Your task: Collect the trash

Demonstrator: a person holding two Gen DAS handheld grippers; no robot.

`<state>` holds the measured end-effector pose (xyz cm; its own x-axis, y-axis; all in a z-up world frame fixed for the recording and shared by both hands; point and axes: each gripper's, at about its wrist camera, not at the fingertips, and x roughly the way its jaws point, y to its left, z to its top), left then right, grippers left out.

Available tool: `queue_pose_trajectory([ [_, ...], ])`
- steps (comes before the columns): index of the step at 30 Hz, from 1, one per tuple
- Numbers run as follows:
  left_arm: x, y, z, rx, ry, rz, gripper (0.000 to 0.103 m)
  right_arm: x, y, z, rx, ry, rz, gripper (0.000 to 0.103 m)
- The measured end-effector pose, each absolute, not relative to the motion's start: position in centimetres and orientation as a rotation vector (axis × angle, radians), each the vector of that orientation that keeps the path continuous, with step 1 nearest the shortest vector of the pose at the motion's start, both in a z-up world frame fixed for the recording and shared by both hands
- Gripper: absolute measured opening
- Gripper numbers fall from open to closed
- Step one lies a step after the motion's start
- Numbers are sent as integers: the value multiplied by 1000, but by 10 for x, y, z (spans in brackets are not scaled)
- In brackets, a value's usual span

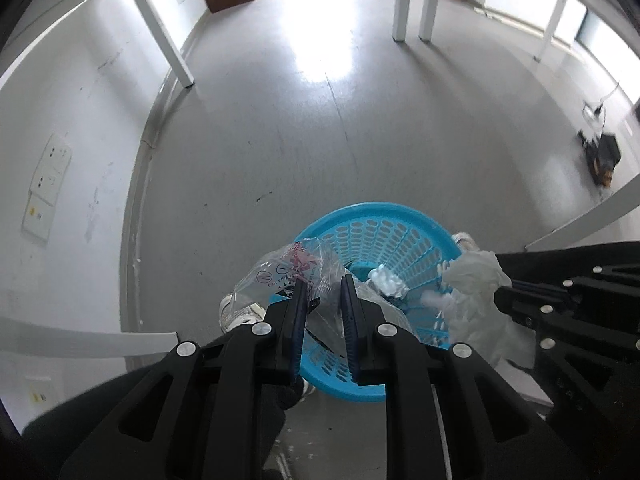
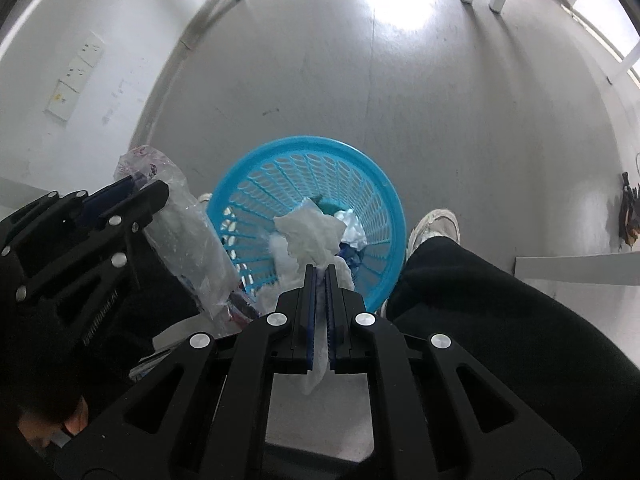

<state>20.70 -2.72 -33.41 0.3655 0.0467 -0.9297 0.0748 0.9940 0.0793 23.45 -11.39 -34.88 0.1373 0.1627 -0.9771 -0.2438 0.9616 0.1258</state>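
Two pieces were left: the left gripper (image 1: 324, 280), half open, loosely held a wrapper (image 1: 288, 276) over the bin (image 2: 308, 216) rim, and the right gripper (image 2: 321, 270), clamped, held a tissue (image 2: 312, 232) above it. Some trash (image 2: 354, 234) already lay inside.

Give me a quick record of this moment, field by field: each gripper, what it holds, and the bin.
left gripper: jaws partly apart, clear plastic wrapper between them, over the basket's near rim
right gripper: jaws shut on white tissue, above the basket
bin: blue basket on the floor, some white trash already inside
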Motion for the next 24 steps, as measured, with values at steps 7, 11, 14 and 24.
queue_pose_trajectory([
  [7,236,-26,-368,171,1271,35,16,258,-113,-387,-83,1482,252,4],
  [11,248,-30,-380,203,1293,41,16,270,-117,-405,-56,1519,230,4],
  [14,253,-31,-385,200,1308,43,16,276,-119,-419,-40,1543,220,4],
  [24,262,-32,-390,192,1346,54,21,286,-123,-429,-15,1555,178,11],
])
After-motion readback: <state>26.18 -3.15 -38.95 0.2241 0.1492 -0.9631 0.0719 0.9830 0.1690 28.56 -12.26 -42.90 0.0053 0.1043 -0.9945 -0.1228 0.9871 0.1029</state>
